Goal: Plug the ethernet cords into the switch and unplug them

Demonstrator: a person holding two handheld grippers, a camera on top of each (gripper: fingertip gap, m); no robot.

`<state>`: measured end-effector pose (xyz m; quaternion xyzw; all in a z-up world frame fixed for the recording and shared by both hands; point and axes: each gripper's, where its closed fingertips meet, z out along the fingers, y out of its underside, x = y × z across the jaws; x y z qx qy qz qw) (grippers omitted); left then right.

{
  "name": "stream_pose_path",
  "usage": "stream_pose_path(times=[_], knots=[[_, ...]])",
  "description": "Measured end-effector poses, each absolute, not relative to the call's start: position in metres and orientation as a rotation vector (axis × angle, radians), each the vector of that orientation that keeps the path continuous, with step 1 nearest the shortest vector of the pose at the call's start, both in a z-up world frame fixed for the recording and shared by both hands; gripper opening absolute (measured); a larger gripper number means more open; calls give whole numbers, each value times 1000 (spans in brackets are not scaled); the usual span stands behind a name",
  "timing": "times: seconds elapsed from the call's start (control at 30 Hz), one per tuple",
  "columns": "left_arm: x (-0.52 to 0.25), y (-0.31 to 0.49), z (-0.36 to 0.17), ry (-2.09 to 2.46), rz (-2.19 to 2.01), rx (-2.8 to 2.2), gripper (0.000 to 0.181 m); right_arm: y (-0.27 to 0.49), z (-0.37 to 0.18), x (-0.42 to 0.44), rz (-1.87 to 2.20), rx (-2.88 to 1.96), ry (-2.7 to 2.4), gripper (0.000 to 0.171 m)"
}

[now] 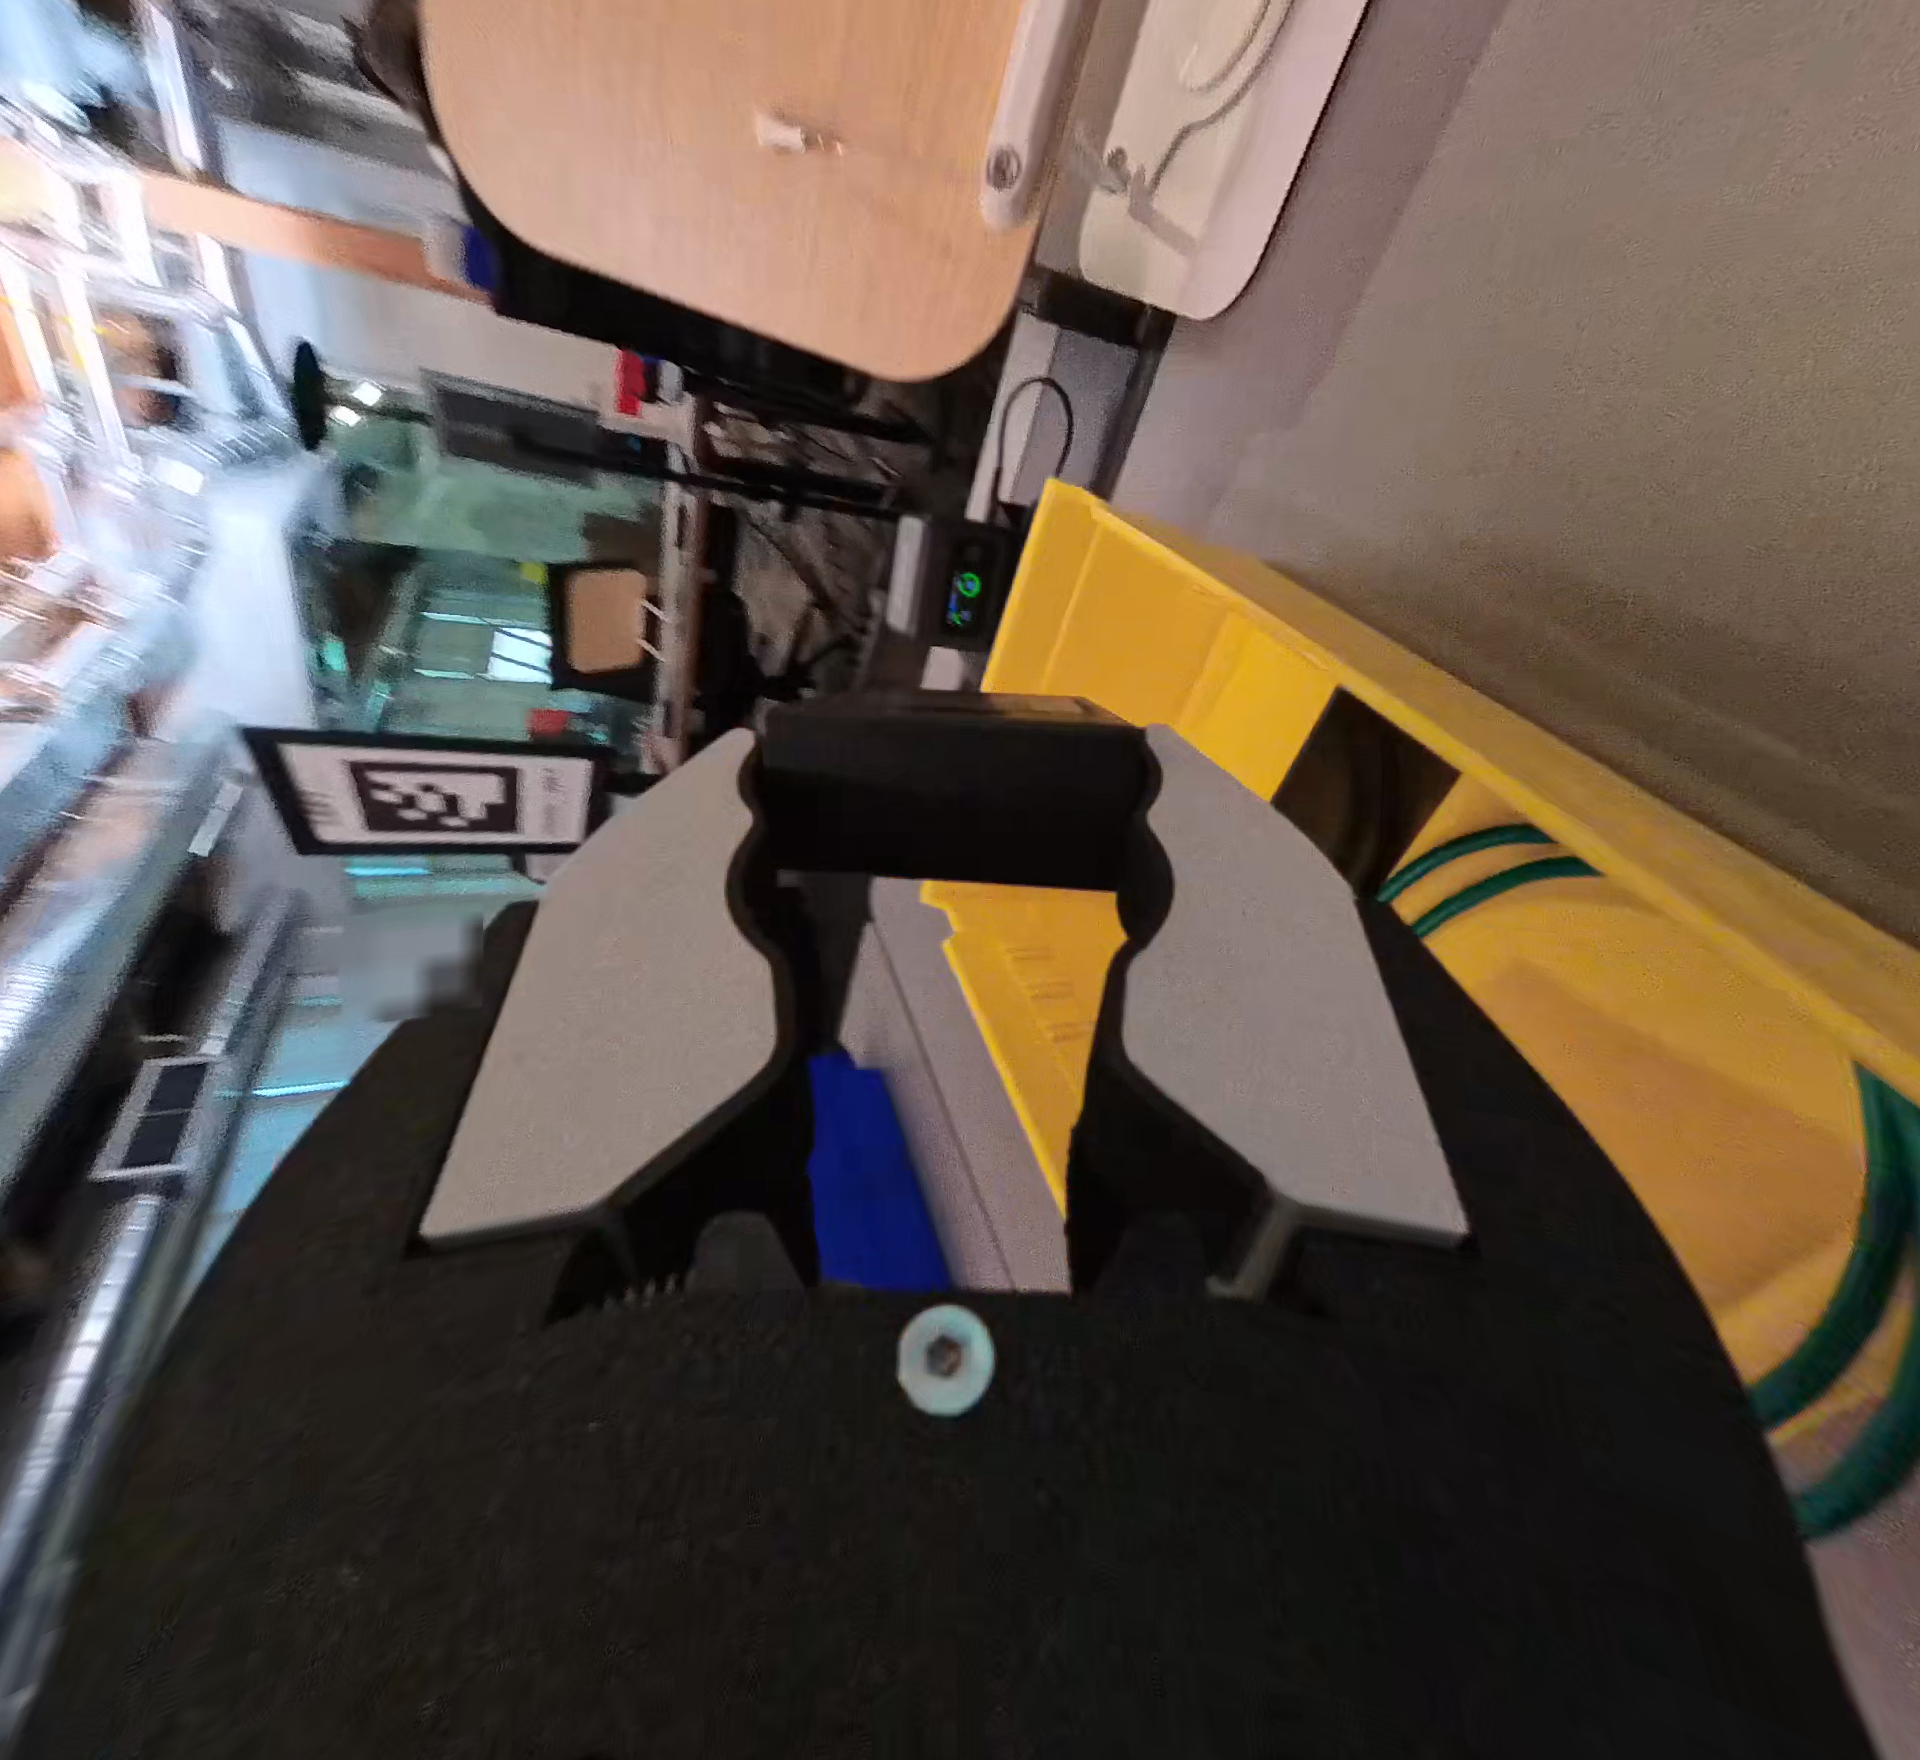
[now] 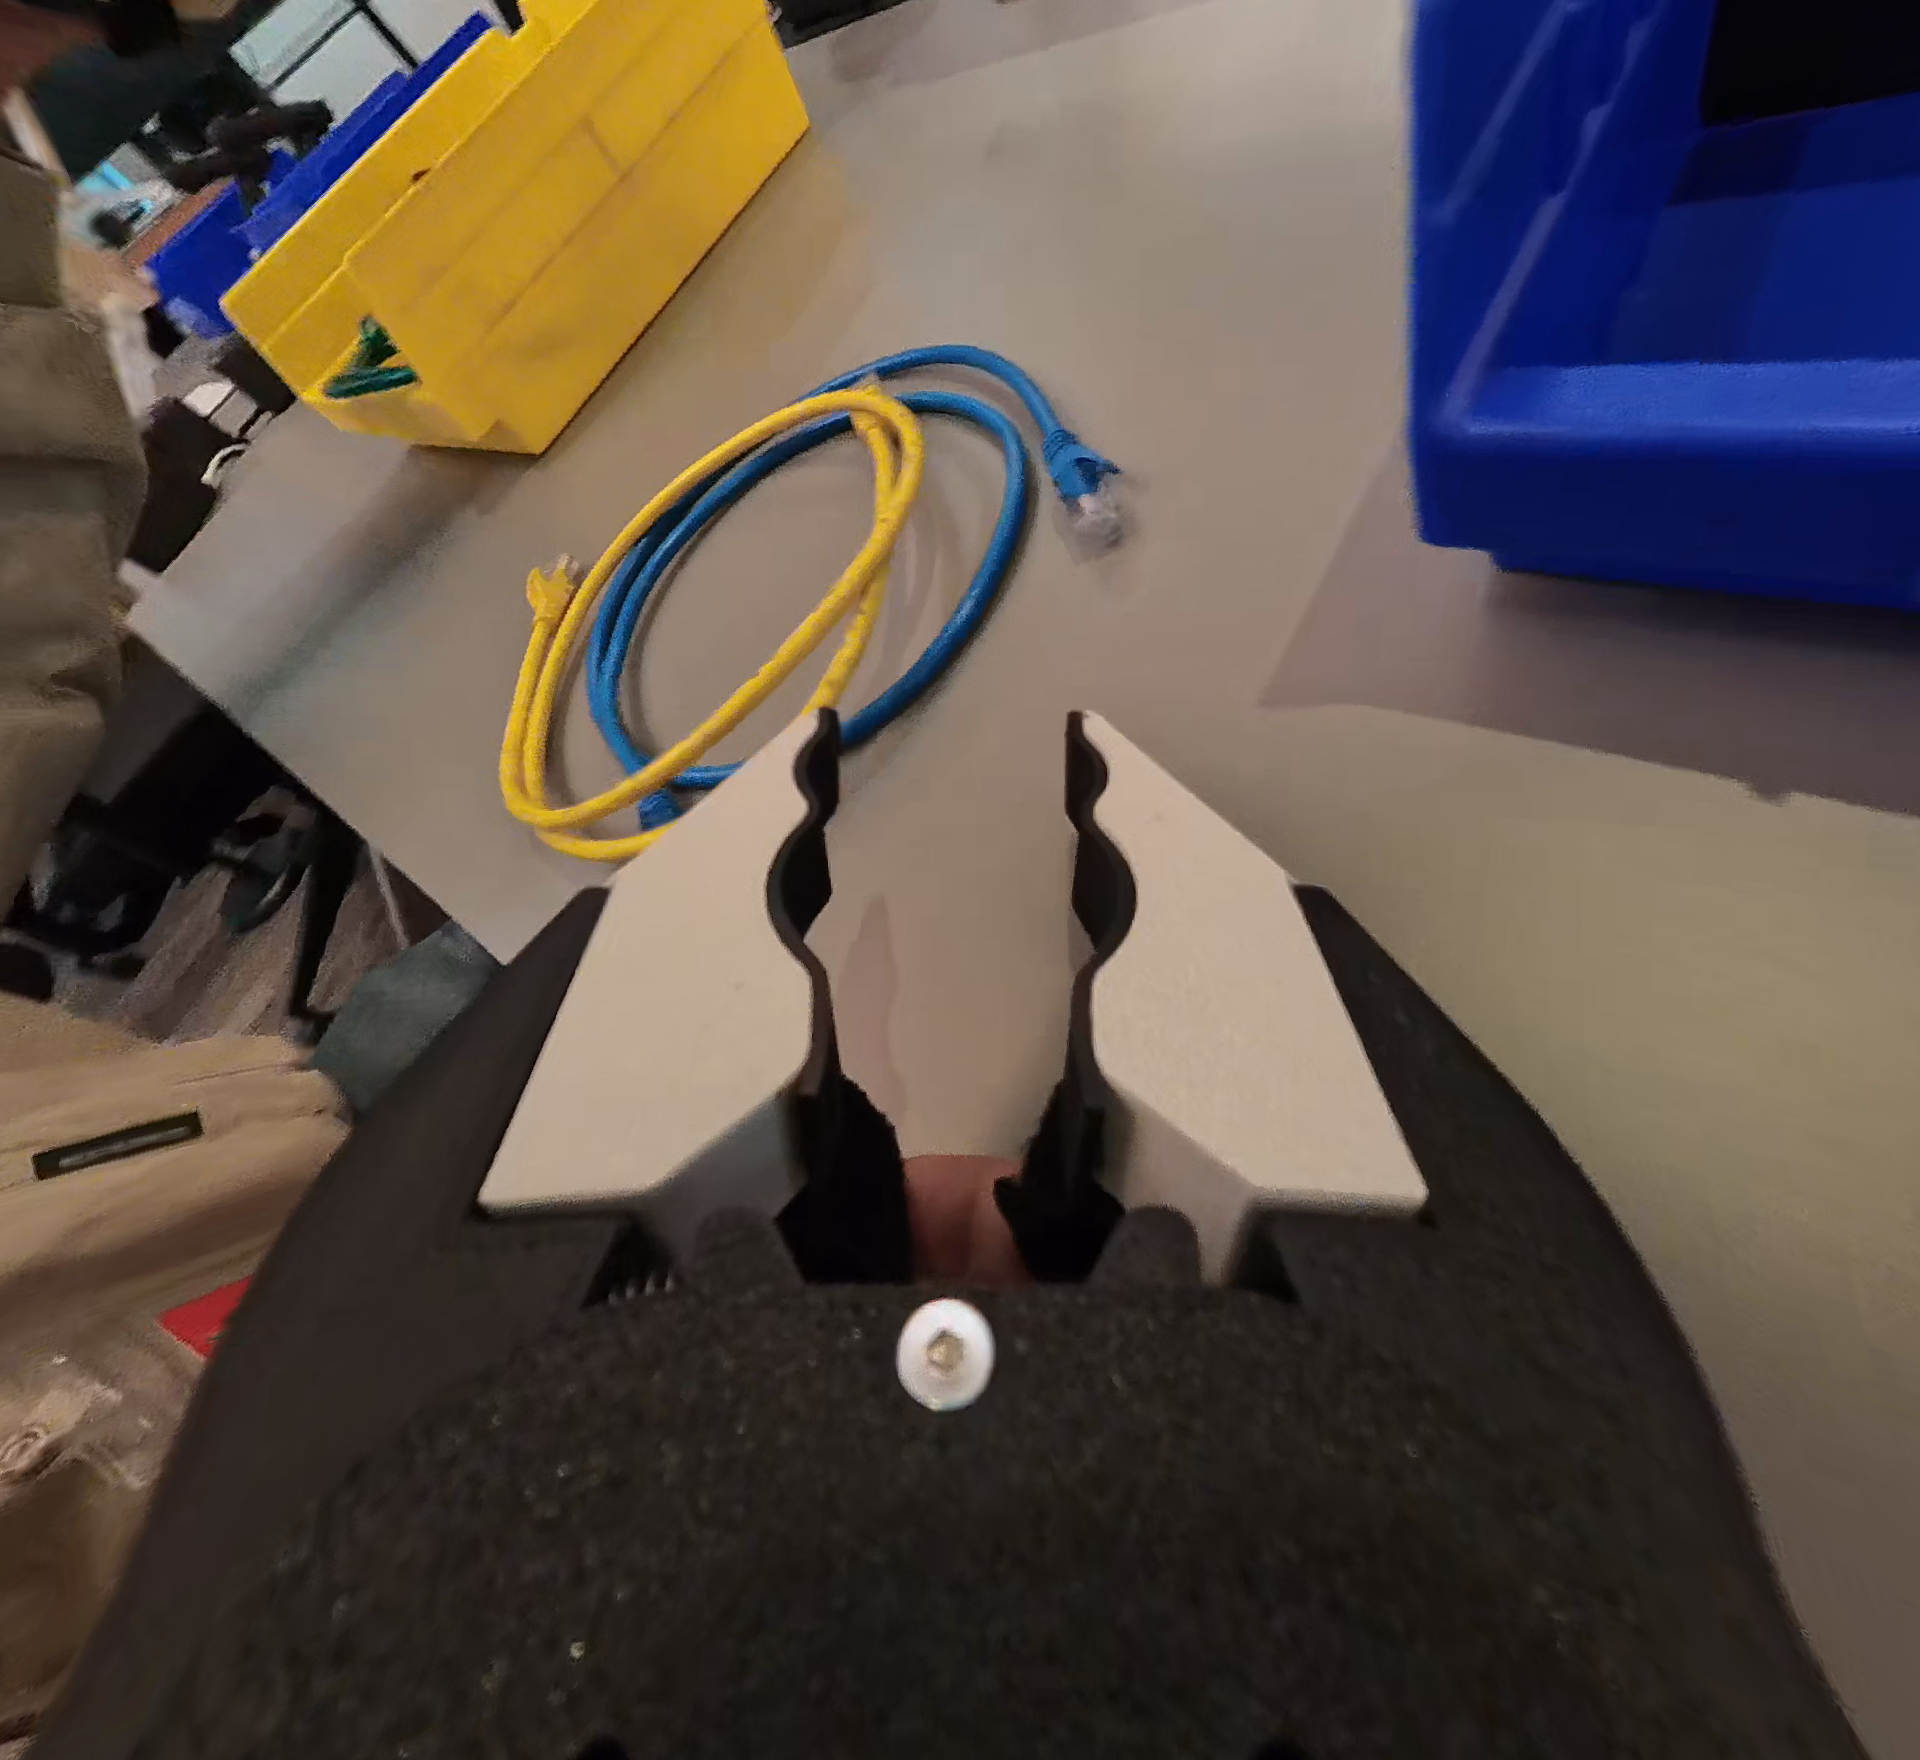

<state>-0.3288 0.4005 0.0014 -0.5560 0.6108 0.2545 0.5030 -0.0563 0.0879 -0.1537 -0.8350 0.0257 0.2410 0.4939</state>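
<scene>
Already the left gripper [image 1: 951,801] is clamped across a black box, presumably the switch [image 1: 951,775], held in the air between the fingertips with its long axis running crosswise from finger to finger. Which face carries the ports cannot be told. The right gripper [image 2: 951,744] hangs empty with its jaws apart, low over the grey table [image 2: 1195,256]. Just ahead of it and to the left lie the two loose cords, coiled together: the yellow cord [image 2: 717,598] and the blue cord [image 2: 966,609]. The blue plug [image 2: 1081,484] lies farther off, slightly right, pointing toward the near right, so the right gripper looks the natural one to fetch it. A yellow bin [image 2: 540,183] sits far left, a blue bin [image 2: 1662,308] right.
</scene>
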Motion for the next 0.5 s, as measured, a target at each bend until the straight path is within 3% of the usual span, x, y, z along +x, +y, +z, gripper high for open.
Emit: stream_pose_path(times=[0.3,0.5], knots=[[-266,245,-11,1529,724,-649,63,143,-67,-148,810,-1781,-346,72],[-239,206,-27,1530,666,-654,62,174,-36,-201,825,-1702,-505,84]])
